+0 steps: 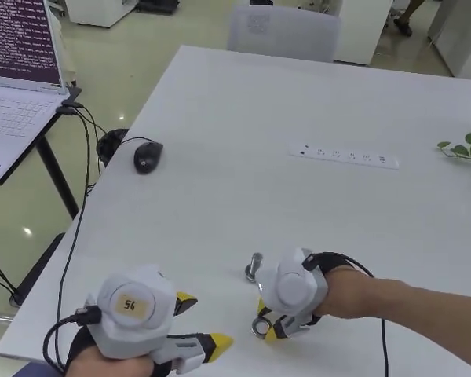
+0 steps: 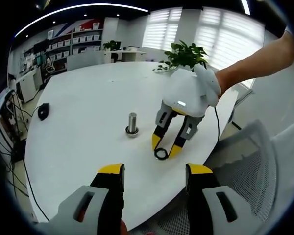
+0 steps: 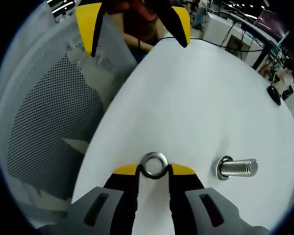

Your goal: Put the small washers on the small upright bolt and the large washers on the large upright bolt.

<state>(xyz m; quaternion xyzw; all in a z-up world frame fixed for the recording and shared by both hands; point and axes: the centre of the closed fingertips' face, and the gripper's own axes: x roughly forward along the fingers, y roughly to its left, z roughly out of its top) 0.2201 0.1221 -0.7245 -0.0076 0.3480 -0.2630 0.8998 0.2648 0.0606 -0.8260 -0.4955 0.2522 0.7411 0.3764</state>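
Wide white table point(image 1: 298, 102). At near edge, left gripper point(image 1: 202, 322): jaws apart, empty, well off work. Nearer work, right gripper point(image 2: 165, 147): points down, jaws pinch washer point(image 3: 154, 155) by rim, flat, low over table. Just beside, rightward of jaws in right gripper view, upright bolt point(image 3: 239, 167), axis vertical; washer likely needs lift above tip, then shift across. At bolt foot, ring point(image 3: 221, 168): washer or head, cannot tell. Bolt large or small: unclear.

Bright, even indoor light falls on the white table point(image 1: 298, 118), with only faint, soft shadows. In the left gripper view, windows point(image 2: 225, 34) at the upper right blow out to white. Both gripper views bend strongly at the edges. The washer point(image 3: 154, 165) glints at lower centre.
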